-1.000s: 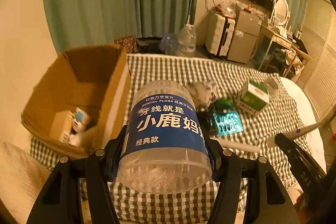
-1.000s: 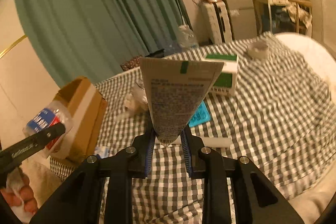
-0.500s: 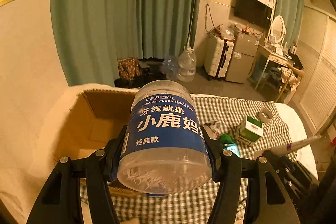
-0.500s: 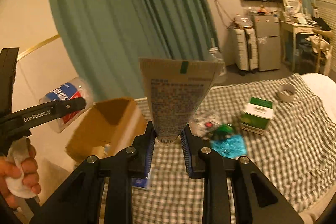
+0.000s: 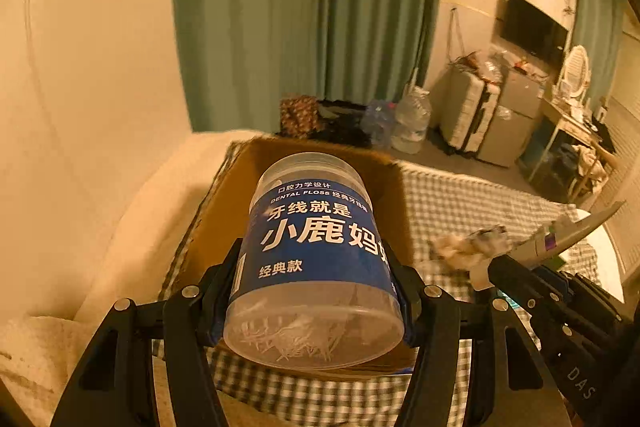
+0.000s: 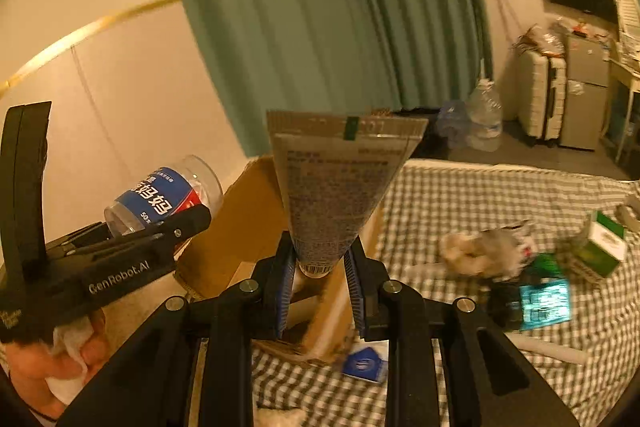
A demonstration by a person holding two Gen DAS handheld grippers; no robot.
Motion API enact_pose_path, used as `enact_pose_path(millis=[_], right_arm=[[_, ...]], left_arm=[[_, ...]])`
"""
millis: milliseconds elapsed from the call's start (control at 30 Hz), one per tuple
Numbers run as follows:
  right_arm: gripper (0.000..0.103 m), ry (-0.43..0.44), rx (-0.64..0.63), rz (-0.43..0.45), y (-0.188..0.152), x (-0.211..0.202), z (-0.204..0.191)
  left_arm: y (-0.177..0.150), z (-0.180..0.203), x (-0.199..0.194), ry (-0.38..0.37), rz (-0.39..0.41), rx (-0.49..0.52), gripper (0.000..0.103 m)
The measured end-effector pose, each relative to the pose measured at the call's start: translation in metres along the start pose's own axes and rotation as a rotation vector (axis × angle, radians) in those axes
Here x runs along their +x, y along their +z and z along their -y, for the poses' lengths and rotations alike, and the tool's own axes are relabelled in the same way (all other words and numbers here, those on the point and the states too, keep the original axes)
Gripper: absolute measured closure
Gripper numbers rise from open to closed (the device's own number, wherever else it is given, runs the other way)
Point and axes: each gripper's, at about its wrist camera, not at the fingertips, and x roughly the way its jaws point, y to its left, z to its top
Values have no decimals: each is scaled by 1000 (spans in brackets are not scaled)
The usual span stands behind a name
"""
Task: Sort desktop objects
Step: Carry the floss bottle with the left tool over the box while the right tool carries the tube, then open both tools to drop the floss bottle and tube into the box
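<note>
Carrying both items toward the cardboard box (image 5: 224,223) at 12 o'clock: left gripper (image 5: 316,291) jaws are clamping the dental floss jar (image 5: 320,251), right gripper (image 6: 320,279) jaws are pinching the tube (image 6: 336,187); next, each needs releasing above the box.

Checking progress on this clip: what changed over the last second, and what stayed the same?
Both grippers swung away from the checked cloth toward the cardboard box; the floss jar now hangs in front of the box's opening. Nothing was picked up or released: the left gripper stays clamped on the jar, the right gripper on the tube.
</note>
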Motion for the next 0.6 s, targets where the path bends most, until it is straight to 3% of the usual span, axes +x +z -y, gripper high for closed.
enact_pose_path(millis=[167,333,467,500,533,600], right_arm=[[79,7,-30,-65,-2,48,-19],[79,-19,-37,-91,6,79,-32],[78,3,61,-115,16,94,-31],[78,16,87,-125,19,96,-28],[75,33,115,-135,21,98,-26],[45,39,154,-127,26,98,-21]], left_arm=[[-14,-29,32,-22,-52,-45,40],[-22,-34,50,-15,-67,-28,40],[-23,-40,57,-37,-70,-42,39],[-22,-41,56,-35,-58,-40,36],[-21,-41,54,-31,-43,-36,23],[-19,-42,47,-8,2,-39,0]])
